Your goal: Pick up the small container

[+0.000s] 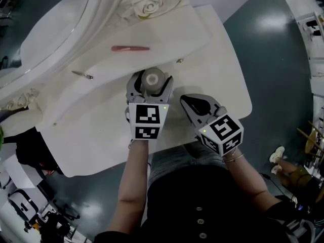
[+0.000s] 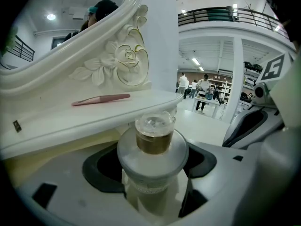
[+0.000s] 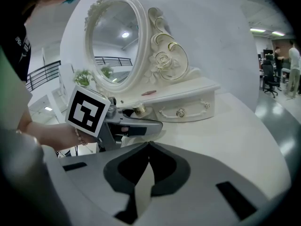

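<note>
Left gripper (image 2: 151, 166) around small container (image 2: 153, 140), base hidden

We note bare bench (image 1: 96, 130) left of the left tongs (image 1: 151, 85): open passage there. The raised shelf (image 1: 162, 32) edge stands just beyond the small container (image 1: 152, 78) those tongs clamp, barring the way forward. Right tongs (image 1: 188, 103), closed on nothing, crowd the right side. On the shelf top a pink stick (image 1: 130, 48) lies mid-way; the mirror frame (image 1: 104, 9) walls the back.

Small container (image 2: 151, 152) base hidden inside left hand-held gripper (image 2: 151, 173); label unreadable. Mirror (image 1: 45, 9) cut by top edge.
</note>
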`<state>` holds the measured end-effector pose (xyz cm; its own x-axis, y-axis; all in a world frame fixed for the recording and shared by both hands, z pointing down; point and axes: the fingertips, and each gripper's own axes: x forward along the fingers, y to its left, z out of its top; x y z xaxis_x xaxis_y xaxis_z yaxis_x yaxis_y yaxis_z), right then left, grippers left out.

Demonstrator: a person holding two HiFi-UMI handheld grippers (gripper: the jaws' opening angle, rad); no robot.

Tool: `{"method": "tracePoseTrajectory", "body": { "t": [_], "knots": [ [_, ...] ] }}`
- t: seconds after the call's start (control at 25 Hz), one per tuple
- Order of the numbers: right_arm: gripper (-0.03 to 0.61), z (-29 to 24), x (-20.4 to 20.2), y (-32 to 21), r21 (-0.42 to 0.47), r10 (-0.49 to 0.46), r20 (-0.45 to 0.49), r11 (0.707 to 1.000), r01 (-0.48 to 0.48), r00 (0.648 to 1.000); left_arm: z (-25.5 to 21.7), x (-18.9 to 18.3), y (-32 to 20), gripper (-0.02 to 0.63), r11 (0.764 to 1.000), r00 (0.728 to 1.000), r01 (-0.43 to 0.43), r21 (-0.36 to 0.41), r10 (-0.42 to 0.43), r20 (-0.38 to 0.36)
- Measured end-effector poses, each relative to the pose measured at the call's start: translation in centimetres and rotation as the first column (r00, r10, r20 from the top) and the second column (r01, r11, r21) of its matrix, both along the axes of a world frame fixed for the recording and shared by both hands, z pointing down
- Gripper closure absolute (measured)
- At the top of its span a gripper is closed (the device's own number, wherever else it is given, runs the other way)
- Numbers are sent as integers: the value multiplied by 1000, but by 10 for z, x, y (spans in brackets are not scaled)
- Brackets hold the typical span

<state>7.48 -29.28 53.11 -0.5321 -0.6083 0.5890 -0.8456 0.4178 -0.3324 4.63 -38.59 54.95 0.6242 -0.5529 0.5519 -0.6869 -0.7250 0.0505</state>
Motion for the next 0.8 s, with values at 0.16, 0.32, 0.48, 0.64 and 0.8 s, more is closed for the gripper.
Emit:
{"method": "tracePoseTrajectory", "body": {
  "t": [0.16,0.32,0.48,0.64,0.8],
  "knots": [
    [577,0,2,0,-2,3,-3,1000,-3,1000,0,2,-3,302,1000,1000,-1,12,1,-3],
    [577,0,4,0,-2,2,-5,1000,-2,1000,1,4,-4,304,1000,1000,-18,24,18,2],
    [577,-1,4,-1,5,4,-5,1000,-4,1000,1,4,-3,304,1000,1000,-20,20,20,11],
    [577,-4,2,-2,16,1,-6,1000,-1,1000,1,3,-2,304,1000,999,-26,12,25,19],
    [577,-6,3,-4,30,6,-11,1000,-5,1000,1,2,2,304,1000,1000,-25,0,25,19]
  ]
}}
